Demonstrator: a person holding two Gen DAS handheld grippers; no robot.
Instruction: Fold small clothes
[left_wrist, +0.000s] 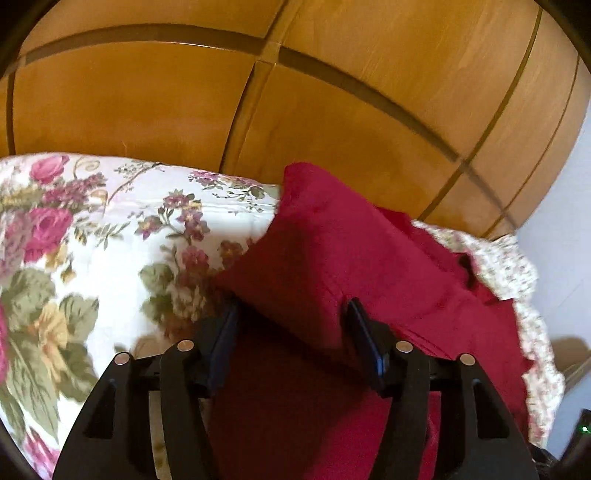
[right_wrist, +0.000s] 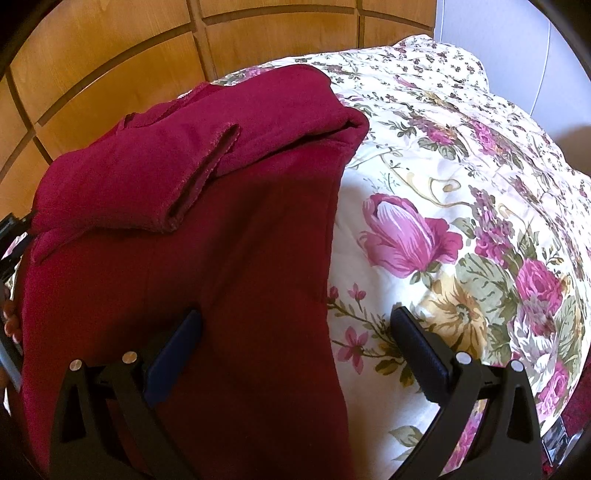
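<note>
A dark red garment (left_wrist: 332, 236) lies partly folded on a floral bedspread (left_wrist: 92, 229). In the left wrist view my left gripper (left_wrist: 293, 312) hovers over its near part with the jaws apart. A raised fold of the red cloth sits between its fingers (left_wrist: 364, 332), and no clear pinch shows. In the right wrist view the garment (right_wrist: 192, 229) covers the left half, with a folded sleeve (right_wrist: 207, 166) lying across its top. My right gripper (right_wrist: 295, 321) stands wide open and holds nothing. One of its fingers rests over the red cloth and the other over the bedspread (right_wrist: 461, 192).
Wooden panels (left_wrist: 258, 110) rise behind the bed, and they also show in the right wrist view (right_wrist: 92, 74). A white wall (left_wrist: 561, 221) and a cardboard box (left_wrist: 572, 354) stand to the right of the bed. Part of a hand (right_wrist: 9, 317) shows at the left edge.
</note>
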